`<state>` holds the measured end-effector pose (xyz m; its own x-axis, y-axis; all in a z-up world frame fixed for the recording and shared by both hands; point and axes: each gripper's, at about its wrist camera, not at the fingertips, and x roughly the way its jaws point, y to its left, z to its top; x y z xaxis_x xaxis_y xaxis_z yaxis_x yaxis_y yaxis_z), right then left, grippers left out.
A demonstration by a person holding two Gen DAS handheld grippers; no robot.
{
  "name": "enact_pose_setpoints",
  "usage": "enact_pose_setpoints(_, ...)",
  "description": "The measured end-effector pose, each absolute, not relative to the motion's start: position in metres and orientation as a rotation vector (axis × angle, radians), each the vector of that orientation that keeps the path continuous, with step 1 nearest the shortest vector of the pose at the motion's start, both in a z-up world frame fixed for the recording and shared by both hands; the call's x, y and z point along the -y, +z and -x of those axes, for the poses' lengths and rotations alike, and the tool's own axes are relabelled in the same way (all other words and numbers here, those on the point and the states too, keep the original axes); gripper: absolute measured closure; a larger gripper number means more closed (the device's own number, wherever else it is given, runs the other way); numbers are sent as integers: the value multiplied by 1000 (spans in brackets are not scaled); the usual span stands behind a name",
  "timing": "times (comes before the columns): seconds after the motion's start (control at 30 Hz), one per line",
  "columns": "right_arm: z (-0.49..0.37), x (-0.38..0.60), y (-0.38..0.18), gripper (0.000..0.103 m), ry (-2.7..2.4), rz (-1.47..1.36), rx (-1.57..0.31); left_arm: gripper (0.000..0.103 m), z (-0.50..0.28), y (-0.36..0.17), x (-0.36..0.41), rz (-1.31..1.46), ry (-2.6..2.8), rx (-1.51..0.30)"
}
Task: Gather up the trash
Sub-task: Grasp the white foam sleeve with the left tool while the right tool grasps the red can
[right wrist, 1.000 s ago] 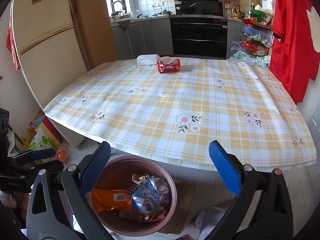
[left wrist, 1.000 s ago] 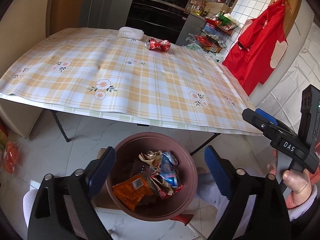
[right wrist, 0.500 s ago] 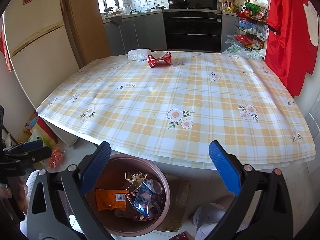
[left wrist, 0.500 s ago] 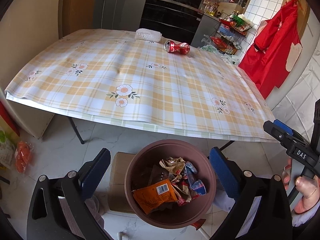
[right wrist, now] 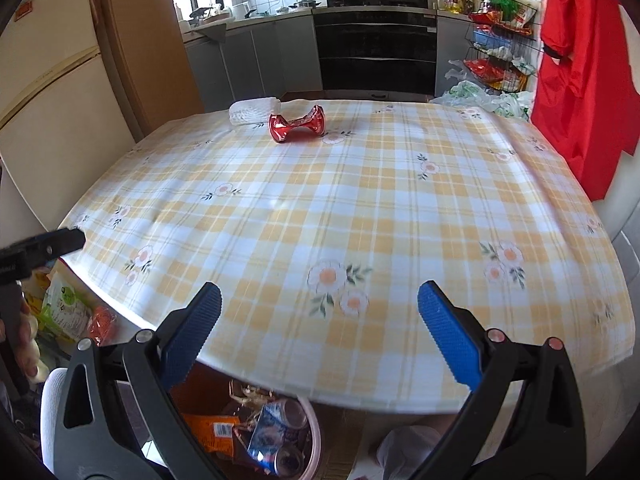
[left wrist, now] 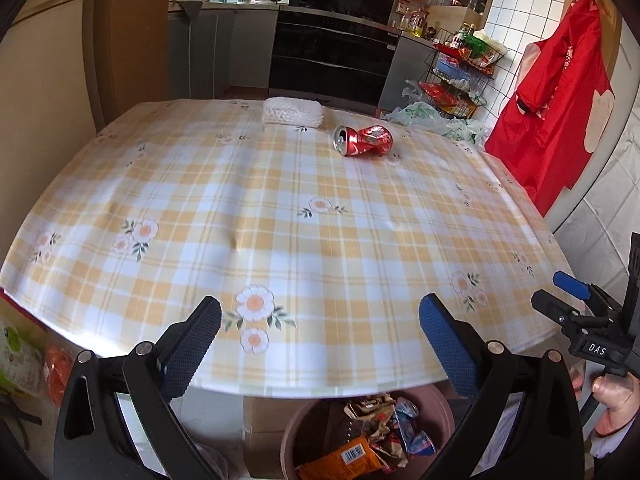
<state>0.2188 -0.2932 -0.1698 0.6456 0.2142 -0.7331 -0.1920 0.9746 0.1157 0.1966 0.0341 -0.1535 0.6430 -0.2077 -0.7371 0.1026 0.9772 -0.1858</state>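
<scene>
Both tongs gape empty
Crushed red can (left wrist: 363, 141) lies far on the counter (left wrist: 280, 220); bin (left wrist: 360, 436) beneath the near edge.

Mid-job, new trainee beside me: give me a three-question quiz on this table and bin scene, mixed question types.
1. True or false: the left gripper and the right gripper are both open and hold nothing.
2. Which lies nearer the table's far edge: A, the crushed red drink can, or B, the white netted foam sleeve?
3. Fill in: the brown round plastic bin stands on the floor, partly beneath the near edge of the ____ .

Key
1. True
2. B
3. Table, under its yellow checked flowered tablecloth
</scene>
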Motion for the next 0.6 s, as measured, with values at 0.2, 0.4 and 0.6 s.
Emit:
enact_pose_setpoints(0.2, -324, 283, -177, 6, 272, -26, -851, 6, -293, -153, -46, 132, -173, -862)
enact_pose_setpoints(0.4, -447, 268, -188, 7, 345, -43, -852, 6, -401, -162, -48, 120, -185, -858)
enact_pose_setpoints(0.6, -548, 247, -211, 20, 387, -83, -913, 6, -504, -185, -54, 126, -184, -888)
